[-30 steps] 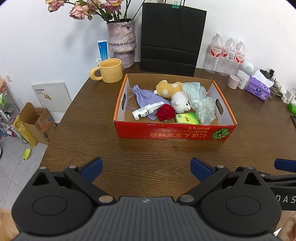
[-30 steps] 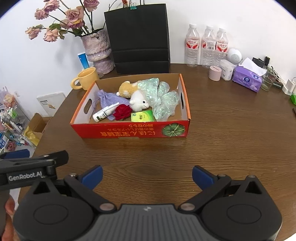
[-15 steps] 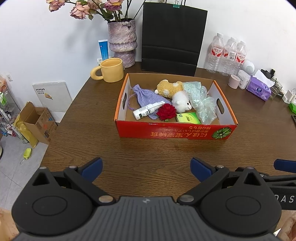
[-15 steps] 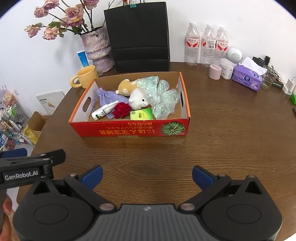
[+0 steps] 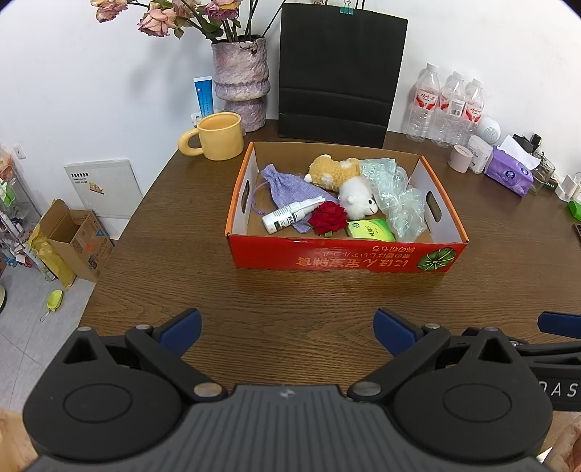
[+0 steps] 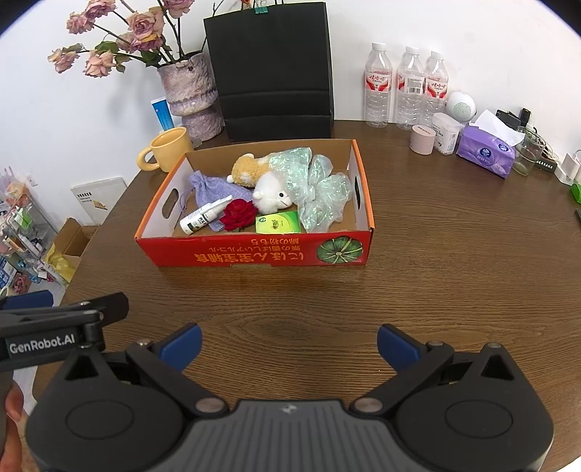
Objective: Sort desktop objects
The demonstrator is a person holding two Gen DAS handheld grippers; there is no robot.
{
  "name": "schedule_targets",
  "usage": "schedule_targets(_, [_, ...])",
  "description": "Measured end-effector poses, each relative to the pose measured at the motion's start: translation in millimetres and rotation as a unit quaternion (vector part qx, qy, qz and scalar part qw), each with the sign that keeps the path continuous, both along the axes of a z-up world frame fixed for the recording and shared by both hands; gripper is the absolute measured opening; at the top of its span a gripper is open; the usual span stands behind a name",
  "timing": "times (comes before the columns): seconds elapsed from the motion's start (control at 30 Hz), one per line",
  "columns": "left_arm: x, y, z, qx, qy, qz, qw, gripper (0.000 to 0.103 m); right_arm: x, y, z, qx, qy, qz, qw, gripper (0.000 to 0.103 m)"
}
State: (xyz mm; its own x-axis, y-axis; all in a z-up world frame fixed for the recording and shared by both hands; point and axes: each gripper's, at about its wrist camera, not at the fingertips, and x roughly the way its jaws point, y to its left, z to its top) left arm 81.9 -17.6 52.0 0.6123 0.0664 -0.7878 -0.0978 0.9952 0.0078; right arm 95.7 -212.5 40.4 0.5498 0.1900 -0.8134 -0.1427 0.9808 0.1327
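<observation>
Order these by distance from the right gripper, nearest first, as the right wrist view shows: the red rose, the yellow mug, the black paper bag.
From the right gripper:
1. Red rose, inside the box near its front wall.
2. Yellow mug, behind the box's left rear corner.
3. Black paper bag, at the wall behind the box.

Both views are bright and evenly lit, with soft light that seems to come from above and in front. The white wall is close to blown out. A faint grey shadow of the vase and flowers falls on it to the left. The wooden table carries a dull sheen near its front edge and a narrow dark shadow under the near wall of the red box. Fisheye distortion bows the table's edges and bends the wall; dark vignetting cuts the corners. Focus is sharp at centre, softer toward the rim, with no motion blur.
</observation>
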Motion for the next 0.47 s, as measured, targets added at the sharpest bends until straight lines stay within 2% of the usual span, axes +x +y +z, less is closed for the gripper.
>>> schedule_targets(0.47, [0.0, -0.4, -0.9, 0.001, -0.001, 0.000, 1.0000, 0.103, 1.3, 0.0, -1.1, 0.002, 0.001, -0.001, 1.000, 0.103])
